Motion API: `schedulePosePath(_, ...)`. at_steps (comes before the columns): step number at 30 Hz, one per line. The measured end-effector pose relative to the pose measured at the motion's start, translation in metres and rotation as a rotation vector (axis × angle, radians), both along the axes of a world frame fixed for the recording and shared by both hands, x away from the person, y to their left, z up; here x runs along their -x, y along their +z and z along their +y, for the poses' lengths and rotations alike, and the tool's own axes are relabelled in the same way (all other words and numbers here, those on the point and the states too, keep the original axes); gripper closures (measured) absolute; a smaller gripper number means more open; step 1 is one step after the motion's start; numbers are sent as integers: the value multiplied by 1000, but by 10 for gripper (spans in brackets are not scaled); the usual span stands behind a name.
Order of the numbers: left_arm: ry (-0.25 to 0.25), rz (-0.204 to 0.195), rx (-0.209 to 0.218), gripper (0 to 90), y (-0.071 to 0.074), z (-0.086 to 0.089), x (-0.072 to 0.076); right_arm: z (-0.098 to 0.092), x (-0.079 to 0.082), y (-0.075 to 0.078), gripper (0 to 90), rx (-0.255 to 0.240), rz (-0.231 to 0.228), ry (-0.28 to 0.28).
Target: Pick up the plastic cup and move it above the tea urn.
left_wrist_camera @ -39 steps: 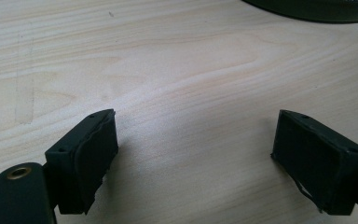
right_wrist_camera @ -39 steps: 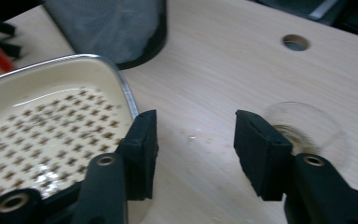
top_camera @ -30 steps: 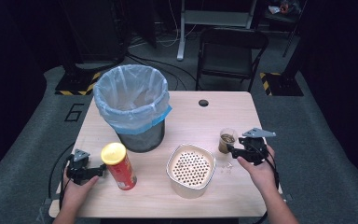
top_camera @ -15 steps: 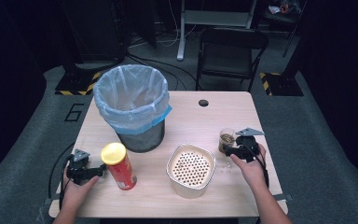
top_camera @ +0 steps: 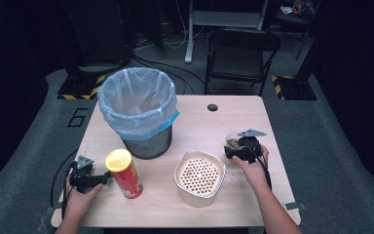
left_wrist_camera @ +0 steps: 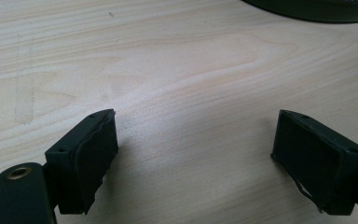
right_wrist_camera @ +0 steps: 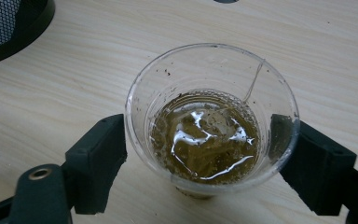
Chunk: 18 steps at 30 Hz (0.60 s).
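A clear plastic cup (right_wrist_camera: 209, 135) holding brown liquid stands on the wooden table (right_wrist_camera: 74, 93). It sits between the jaws of my right gripper (right_wrist_camera: 198, 133), which have just been opening; the cup keeps its round shape, so I read the jaws as open around it. In the high view the cup (top_camera: 232, 142) is at the table's right, with the right gripper (top_camera: 233, 149) coming at it from the right. My left gripper (left_wrist_camera: 196, 135) rests open over bare wood. In the high view the left gripper (top_camera: 100, 180) lies at the front left, pointing at a red can with a yellow lid (top_camera: 124, 173).
A black mesh bin with a clear liner and blue tape (top_camera: 136, 114) stands at the back left. A beige perforated container (top_camera: 199, 178) sits front centre, close to the cup. There is a cable hole (top_camera: 212, 107) in the table and a chair (top_camera: 241, 53) behind it.
My right hand has moved left and down to the cup, and its jaws now stand on either side of it. The left hand has stayed put.
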<state>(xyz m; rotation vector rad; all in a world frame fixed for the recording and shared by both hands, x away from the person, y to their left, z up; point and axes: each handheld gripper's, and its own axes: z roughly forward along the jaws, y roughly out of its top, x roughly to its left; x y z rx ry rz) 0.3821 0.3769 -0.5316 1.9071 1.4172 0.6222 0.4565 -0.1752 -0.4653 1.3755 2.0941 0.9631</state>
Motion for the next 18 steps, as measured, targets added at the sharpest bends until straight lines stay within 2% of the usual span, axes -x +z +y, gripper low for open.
schedulePosePath(6,-1,0,0,135,0,0,0,12,-8,-1,192,11,-4,6)
schedulePosePath(9,0,1,0,135,0,0,0,18,-11,-4,193,23,-25,5)
schedulePosePath(18,-1,4,1,135,0,0,0,24,-16,-12,237,37,-53,-21)
